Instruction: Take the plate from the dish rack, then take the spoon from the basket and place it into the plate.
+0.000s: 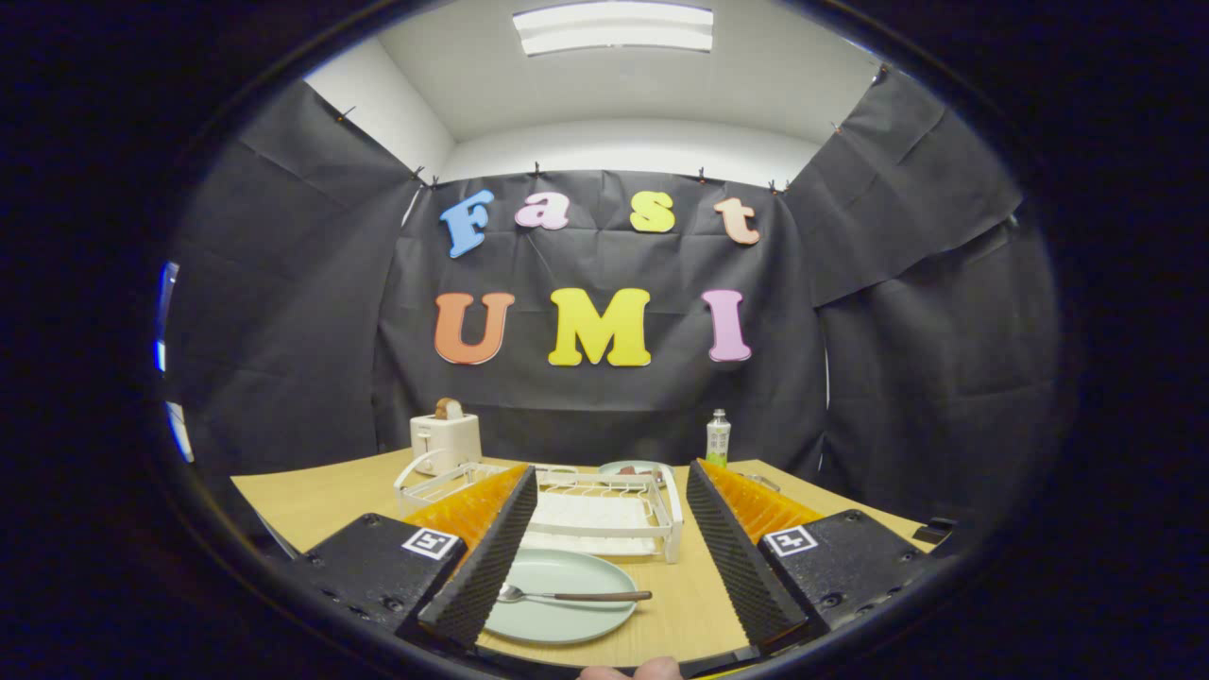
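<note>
- Left of the dish rack (604, 510), at its far corner, a white toaster (445, 440) stands on the counter (312, 501), something brown poking out the top.
- Just in front of the dish rack, the pale green plate (557, 619) lies flat, the spoon (574, 595) resting across it.
- The gripper (609, 557) hangs above the plate, jaws released, gripping nothing.
- Right of the dish rack, a small bottle (718, 438) stands upright.

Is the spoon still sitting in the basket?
No, the spoon lies on the plate, between the open gripper's fingers.
</note>
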A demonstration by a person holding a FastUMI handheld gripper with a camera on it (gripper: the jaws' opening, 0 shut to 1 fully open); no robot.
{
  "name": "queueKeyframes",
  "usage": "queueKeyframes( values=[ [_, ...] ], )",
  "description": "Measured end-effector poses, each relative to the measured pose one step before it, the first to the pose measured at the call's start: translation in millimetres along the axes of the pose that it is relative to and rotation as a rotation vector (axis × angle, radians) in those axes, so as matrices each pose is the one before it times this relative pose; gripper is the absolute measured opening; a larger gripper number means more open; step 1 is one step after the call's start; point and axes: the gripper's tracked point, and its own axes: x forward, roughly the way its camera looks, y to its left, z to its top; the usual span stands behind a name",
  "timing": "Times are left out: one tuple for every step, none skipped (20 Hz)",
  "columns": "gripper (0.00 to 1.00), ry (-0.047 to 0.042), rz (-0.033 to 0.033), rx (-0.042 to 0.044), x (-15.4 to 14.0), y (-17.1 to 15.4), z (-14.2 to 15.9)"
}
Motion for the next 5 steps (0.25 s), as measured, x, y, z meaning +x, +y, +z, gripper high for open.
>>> queueKeyframes(
  values=[
    [1.0,0.0029,0.00128,-0.00077,-0.23,0.93,-0.34],
    [1.0,0.00036,0.00263,-0.00018,0.4,1.2,-0.54],
    [1.0,-0.00028,0.00486,-0.0003,-0.25,2.95,1.17],
    [1.0,0.00123,0.00394,-0.00239,1.04,1.82,-0.31],
    [1.0,0.00246,0.00501,-0.00643,0.11,2.35,-0.15]
  ],
)
